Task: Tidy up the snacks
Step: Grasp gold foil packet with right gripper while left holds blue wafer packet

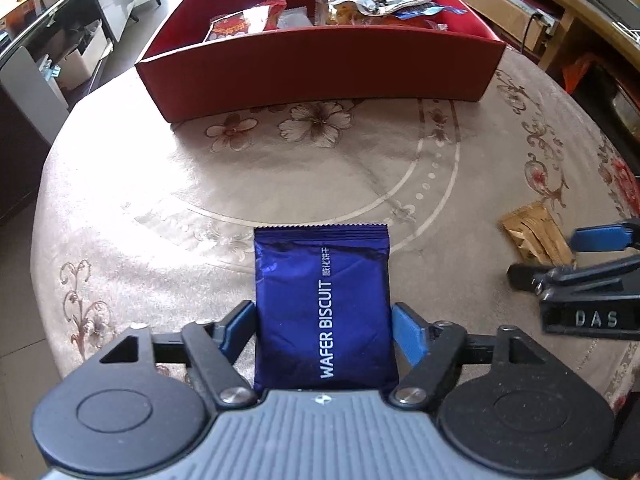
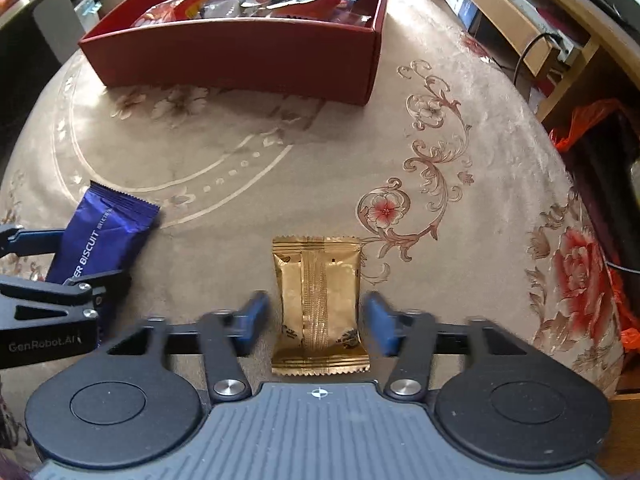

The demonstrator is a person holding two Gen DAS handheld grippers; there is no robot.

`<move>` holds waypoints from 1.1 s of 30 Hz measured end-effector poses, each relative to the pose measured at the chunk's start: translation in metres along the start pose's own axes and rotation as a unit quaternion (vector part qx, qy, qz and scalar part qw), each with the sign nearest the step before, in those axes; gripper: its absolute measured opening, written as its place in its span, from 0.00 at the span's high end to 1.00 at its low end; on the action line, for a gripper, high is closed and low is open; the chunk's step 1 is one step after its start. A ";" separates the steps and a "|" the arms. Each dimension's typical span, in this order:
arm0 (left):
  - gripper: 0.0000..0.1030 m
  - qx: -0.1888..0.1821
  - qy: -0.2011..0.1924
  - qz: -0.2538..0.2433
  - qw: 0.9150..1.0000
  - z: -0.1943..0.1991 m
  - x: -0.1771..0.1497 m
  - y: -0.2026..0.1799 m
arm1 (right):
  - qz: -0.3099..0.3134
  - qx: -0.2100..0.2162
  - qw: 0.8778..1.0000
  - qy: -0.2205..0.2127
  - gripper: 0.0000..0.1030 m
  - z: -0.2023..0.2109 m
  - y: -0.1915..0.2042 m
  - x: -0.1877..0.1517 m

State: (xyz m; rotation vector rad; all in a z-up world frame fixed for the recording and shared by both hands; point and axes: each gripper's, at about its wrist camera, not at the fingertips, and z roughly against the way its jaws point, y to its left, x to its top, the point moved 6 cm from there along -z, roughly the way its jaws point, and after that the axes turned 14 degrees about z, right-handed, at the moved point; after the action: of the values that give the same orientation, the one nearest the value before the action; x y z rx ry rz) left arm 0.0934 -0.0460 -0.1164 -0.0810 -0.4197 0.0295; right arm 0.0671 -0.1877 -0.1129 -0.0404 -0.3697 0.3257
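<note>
A blue wafer biscuit packet [image 1: 324,280] lies flat on the patterned tablecloth between the fingers of my left gripper [image 1: 324,324]. The blue pads stand right at its long edges, the foil is not squeezed, and the jaws are open. A gold foil packet [image 2: 318,300] lies between the fingers of my right gripper [image 2: 316,320], which is open with a narrow gap on each side. The red box [image 1: 320,72] at the far side holds several snack packets. Each view shows the other gripper at its edge: the right gripper [image 1: 580,256] by the gold packet [image 1: 536,236], the left gripper [image 2: 68,260] around the blue packet [image 2: 104,232].
The red box [image 2: 240,56] has a divider and snacks in both halves. The round table's edge [image 1: 52,152] curves close on the left, with a cabinet [image 1: 72,32] beyond. On the right stand wooden shelves [image 2: 520,20] and an orange bag [image 2: 592,120].
</note>
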 end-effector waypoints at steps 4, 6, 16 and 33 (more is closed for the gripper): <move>0.24 0.001 -0.002 0.006 1.000 -0.003 0.003 0.002 | -0.008 0.002 1.000 -0.002 0.08 -0.005 -0.001 0.001; 0.24 0.004 -0.005 0.012 1.000 -0.003 0.005 0.005 | -0.001 0.015 1.000 0.004 0.00 -0.009 0.002 0.001; 0.23 0.008 -0.002 0.037 0.999 -0.002 0.005 0.013 | 0.013 0.010 1.000 0.007 0.00 -0.011 0.003 0.001; 0.38 0.014 -0.007 0.039 0.999 0.008 -0.011 0.009 | 0.021 0.008 1.000 -0.013 0.54 0.010 0.017 -0.004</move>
State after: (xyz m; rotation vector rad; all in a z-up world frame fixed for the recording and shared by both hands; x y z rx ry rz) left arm 0.0803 -0.0369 -0.1140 -0.0690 -0.4294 0.1127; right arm 0.0548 -0.1731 -0.1063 -0.0288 -0.3934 0.3714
